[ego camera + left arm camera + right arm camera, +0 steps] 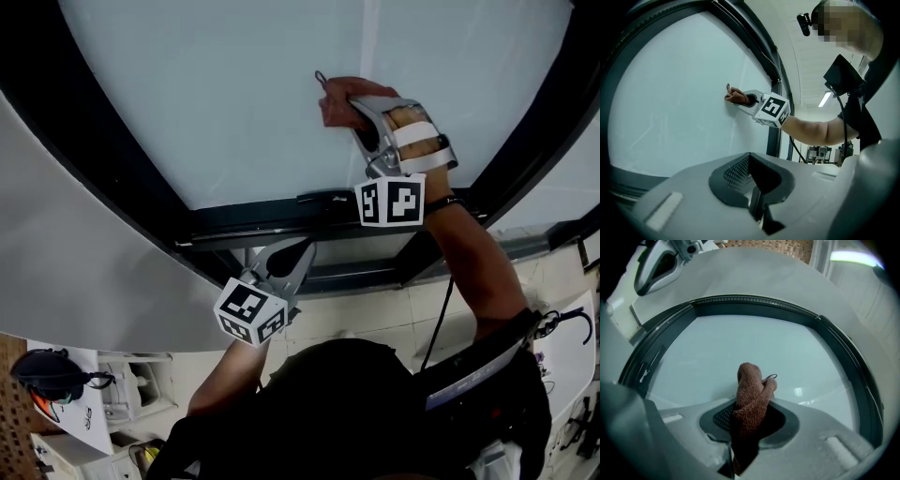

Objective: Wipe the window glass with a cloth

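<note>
Right gripper (751,425) grips cloth (751,390) against glass (712,348); left gripper (757,199) jaws together

We are looking down on a pale tiled floor (375,314) running below the dark window frame (281,230). At its lower left a white sheet (82,414) is lying, and a dark rounded object with an orange-red part (47,375) is resting on it, with a white boxy unit (131,384) just beside. At the far right another white sheet (567,366) is lying with a black cable loop (574,323) on it. Up on the window glass (234,94), a reddish-brown cloth (336,103) is pressing against the pane.
</note>
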Demonstrator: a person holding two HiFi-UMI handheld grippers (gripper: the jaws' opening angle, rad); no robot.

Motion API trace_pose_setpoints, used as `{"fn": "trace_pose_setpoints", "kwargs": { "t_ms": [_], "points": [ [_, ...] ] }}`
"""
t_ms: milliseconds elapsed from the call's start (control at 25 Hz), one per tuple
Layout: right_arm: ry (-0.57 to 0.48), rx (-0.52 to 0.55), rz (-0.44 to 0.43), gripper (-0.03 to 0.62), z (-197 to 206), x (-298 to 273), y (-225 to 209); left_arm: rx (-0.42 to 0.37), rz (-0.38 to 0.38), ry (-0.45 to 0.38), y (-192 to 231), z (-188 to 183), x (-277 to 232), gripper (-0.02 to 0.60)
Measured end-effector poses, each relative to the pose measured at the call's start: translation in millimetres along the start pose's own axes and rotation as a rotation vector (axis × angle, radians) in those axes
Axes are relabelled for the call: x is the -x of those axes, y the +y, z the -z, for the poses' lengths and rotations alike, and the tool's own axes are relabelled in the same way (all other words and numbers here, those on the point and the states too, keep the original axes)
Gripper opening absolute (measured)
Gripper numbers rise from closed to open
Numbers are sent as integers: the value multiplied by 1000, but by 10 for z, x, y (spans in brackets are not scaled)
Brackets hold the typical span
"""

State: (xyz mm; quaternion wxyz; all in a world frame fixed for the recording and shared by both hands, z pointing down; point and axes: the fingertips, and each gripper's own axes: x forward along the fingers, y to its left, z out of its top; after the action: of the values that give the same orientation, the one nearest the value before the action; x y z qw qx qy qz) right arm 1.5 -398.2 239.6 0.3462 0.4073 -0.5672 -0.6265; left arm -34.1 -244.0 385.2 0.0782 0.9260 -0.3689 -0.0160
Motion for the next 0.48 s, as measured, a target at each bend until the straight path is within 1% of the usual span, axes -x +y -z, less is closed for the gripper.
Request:
{"fn": "trace_pose_setpoints", "kwargs": {
  "t_ms": [240, 480],
  "points": [
    [1, -19, -32, 83, -3, 42, 333, -2, -20, -3, 77, -49, 40, 17],
    [2, -40, -71, 83, -25, 69, 596, -4, -6, 3, 55, -9, 25, 16]
  ]
}}
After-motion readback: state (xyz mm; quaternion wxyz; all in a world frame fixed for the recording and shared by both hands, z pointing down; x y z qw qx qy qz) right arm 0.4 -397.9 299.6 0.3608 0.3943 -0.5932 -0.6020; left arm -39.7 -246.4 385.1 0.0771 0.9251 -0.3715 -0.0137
